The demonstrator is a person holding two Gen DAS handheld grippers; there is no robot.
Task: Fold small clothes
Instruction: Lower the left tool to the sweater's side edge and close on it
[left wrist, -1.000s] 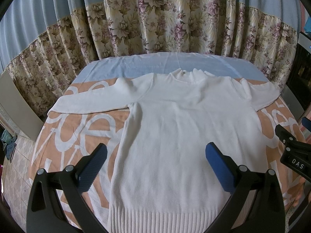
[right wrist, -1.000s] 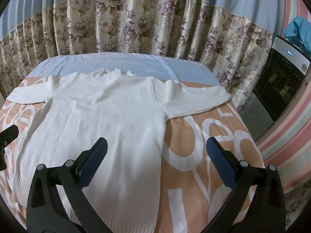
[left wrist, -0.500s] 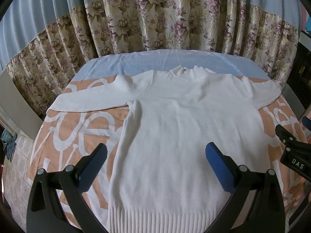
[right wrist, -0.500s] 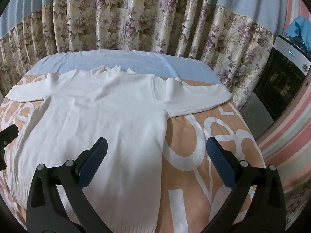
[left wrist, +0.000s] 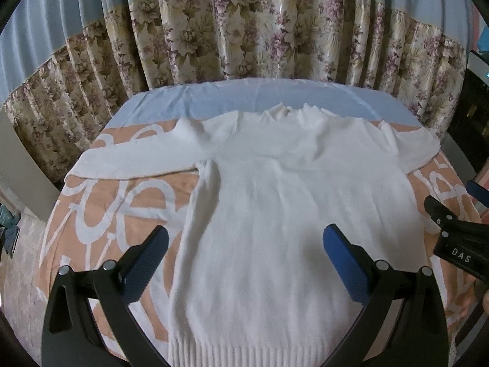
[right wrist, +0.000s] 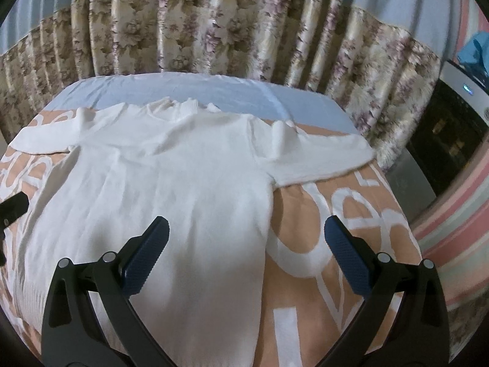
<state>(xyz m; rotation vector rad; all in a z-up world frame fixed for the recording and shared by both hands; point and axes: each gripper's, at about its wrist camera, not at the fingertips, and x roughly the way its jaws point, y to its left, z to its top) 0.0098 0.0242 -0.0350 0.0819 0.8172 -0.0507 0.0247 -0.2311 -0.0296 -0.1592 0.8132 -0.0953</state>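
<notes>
A white knit sweater lies flat on the bed, collar at the far side, both sleeves spread sideways, ribbed hem nearest me. It also shows in the right wrist view. My left gripper is open and empty, hovering above the sweater's lower body. My right gripper is open and empty above the sweater's right side edge. The right gripper's body shows at the right edge of the left wrist view.
The bed has an orange and white patterned cover and a pale blue sheet at the far end. Floral curtains hang behind. A dark appliance stands at the right of the bed.
Both grippers have shifted slightly, so the sweater sits a little lower and farther right in the views. The sweater lies unmoved and both grippers stay open.
</notes>
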